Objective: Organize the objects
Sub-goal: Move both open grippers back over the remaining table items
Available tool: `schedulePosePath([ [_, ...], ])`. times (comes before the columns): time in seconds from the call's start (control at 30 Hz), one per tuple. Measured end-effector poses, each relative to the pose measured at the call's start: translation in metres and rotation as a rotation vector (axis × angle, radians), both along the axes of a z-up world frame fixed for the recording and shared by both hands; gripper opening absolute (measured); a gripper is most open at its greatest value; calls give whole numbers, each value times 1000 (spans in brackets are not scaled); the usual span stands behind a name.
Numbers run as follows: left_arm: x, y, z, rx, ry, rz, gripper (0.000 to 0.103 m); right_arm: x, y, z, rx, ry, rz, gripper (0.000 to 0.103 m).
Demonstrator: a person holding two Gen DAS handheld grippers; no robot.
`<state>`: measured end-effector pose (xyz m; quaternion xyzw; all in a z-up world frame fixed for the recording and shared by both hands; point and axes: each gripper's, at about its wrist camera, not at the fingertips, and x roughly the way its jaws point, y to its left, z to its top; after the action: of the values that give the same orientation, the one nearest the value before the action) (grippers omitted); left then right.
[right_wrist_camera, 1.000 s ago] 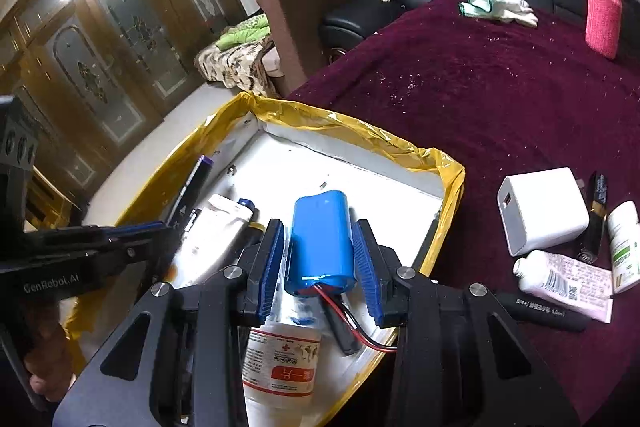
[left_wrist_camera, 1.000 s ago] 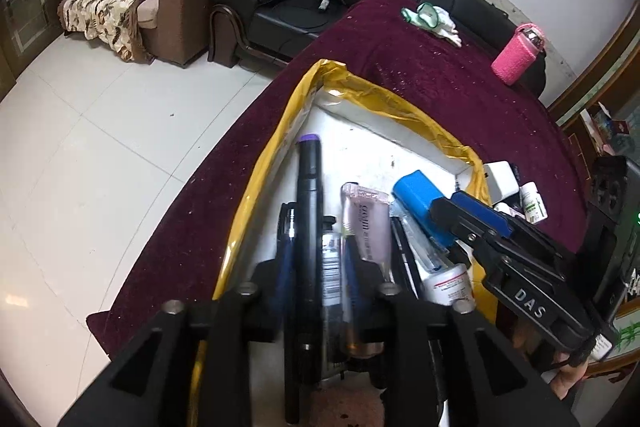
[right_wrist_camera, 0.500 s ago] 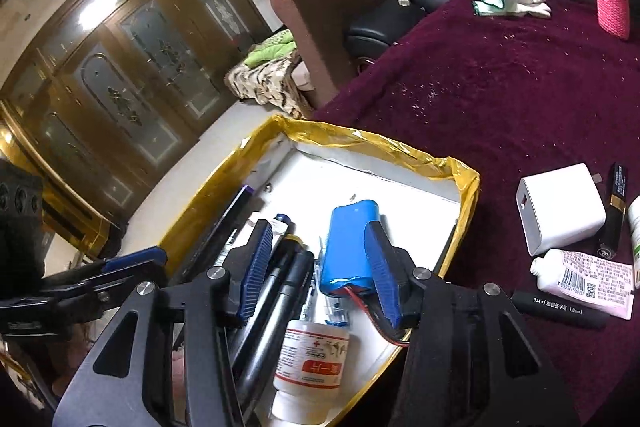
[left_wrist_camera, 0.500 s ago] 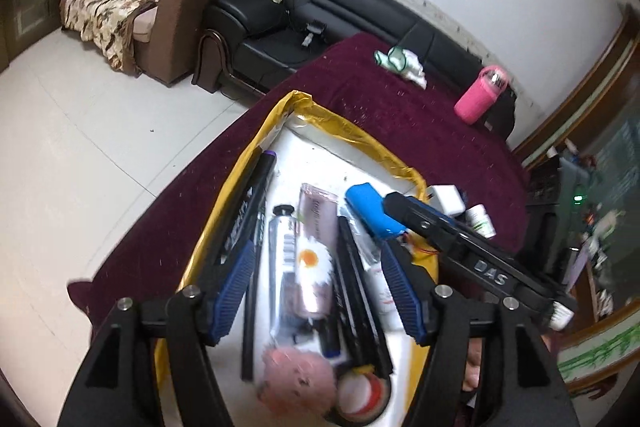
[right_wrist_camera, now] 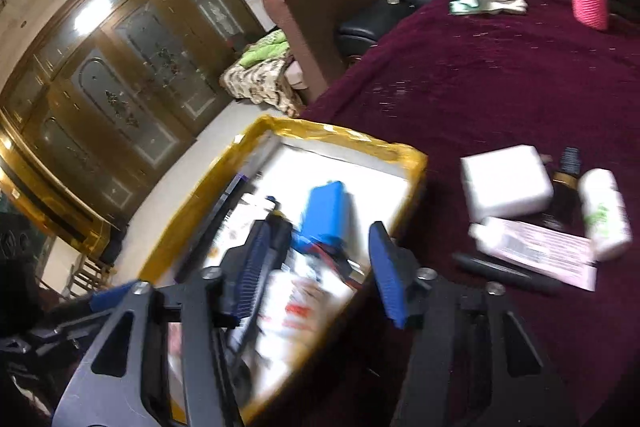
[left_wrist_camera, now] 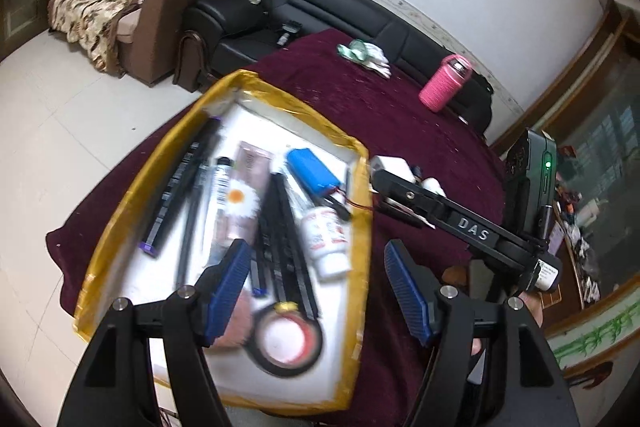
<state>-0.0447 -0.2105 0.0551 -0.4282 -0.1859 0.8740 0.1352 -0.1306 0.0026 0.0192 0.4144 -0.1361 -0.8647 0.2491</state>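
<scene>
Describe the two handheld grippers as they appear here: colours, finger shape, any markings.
Both are black, angular frames with silver bolts and ribbed blue pads. The left gripper and right gripper look alike from their own cameras. In the left wrist view the right gripper shows white "DAS" lettering and a unit behind it with a green light.

We look down at a slant from each hand-held gripper, close above the yellow-rimmed tray [left_wrist_camera: 362, 187]. Both views share it, the maroon tabletop [right_wrist_camera: 500, 83] and the far black sofa [left_wrist_camera: 320, 11].
</scene>
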Motion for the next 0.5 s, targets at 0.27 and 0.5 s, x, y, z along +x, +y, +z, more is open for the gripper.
schedulePosePath([
  [0.27, 16, 50, 9, -23, 16, -94, 72, 16, 83, 0, 125, -34, -36, 63],
  [0.5, 22, 93, 9, -60, 9, -152, 72, 3, 140, -18, 125, -59, -64, 63],
])
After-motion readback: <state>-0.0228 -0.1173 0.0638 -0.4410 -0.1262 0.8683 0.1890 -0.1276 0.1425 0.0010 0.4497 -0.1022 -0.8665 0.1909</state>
